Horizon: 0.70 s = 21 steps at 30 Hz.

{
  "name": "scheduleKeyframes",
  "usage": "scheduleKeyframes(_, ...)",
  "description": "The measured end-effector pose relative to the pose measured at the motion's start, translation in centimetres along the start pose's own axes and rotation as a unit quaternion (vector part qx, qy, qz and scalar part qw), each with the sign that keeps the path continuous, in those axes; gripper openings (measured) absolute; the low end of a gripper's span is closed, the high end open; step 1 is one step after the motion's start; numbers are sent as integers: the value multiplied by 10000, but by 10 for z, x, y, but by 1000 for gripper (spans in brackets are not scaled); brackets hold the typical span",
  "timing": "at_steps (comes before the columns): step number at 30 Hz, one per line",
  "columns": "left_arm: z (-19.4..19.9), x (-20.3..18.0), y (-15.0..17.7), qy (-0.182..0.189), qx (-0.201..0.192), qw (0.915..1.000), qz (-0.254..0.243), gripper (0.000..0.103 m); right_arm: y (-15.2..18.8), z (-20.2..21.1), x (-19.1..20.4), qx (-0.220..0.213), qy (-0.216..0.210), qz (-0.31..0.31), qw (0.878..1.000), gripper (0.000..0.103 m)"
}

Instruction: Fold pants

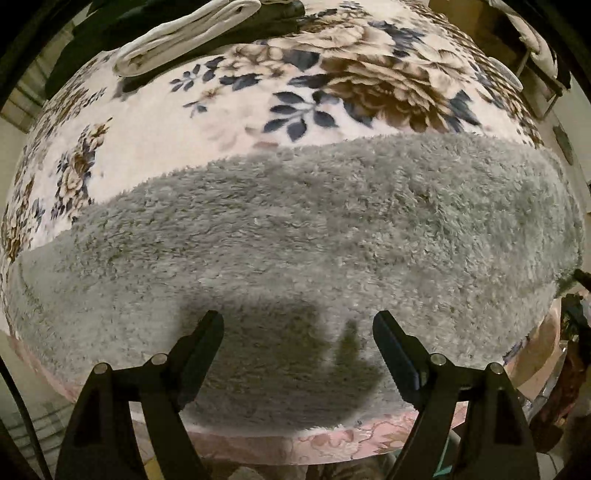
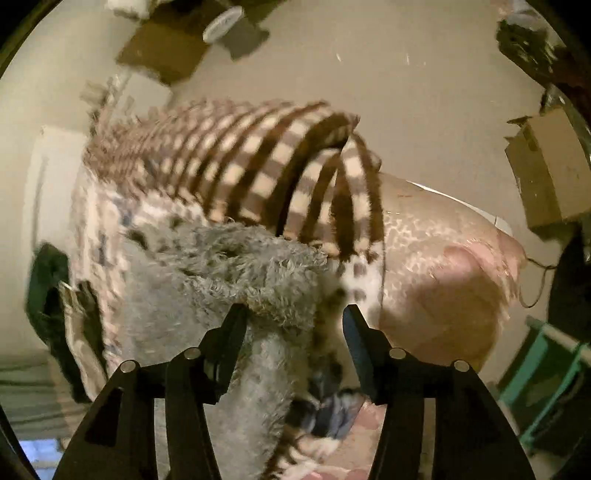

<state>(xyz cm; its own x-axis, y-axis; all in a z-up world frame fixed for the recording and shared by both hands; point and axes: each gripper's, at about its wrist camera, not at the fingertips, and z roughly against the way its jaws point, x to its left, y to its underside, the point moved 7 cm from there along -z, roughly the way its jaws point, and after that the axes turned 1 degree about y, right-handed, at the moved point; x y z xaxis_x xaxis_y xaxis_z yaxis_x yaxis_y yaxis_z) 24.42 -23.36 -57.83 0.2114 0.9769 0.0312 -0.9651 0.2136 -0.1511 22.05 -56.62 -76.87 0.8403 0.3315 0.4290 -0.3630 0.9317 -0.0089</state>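
Observation:
The grey fluffy pants (image 1: pixel 295 229) lie flat as a wide band across a floral blanket (image 1: pixel 207 122) on the bed. My left gripper (image 1: pixel 297 332) hovers open above their near edge, holding nothing. In the right wrist view the same grey pants (image 2: pixel 236 280) show a raised, bunched end. My right gripper (image 2: pixel 295 325) is open at that end, with its left finger (image 2: pixel 232 332) against the fluffy cloth and the cloth between the fingers. The view is blurred.
A folded white cloth (image 1: pixel 184 33) and a dark garment (image 1: pixel 280 14) lie at the blanket's far edge. A brown-and-cream checked blanket (image 2: pixel 280 166) lies beyond the pants. A cardboard box (image 2: pixel 550 166) and a teal frame (image 2: pixel 546 384) stand on the floor at right.

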Motion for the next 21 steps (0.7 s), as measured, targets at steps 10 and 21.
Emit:
scheduleKeyframes(10,1,62,6,174,16,9942,1064,82,7,-26,30,922,760,787,9897,45)
scheduleKeyframes(21,38,320,107,82,-83,9437,3306,82,253,-18,131,2030,655,1862,9591,67)
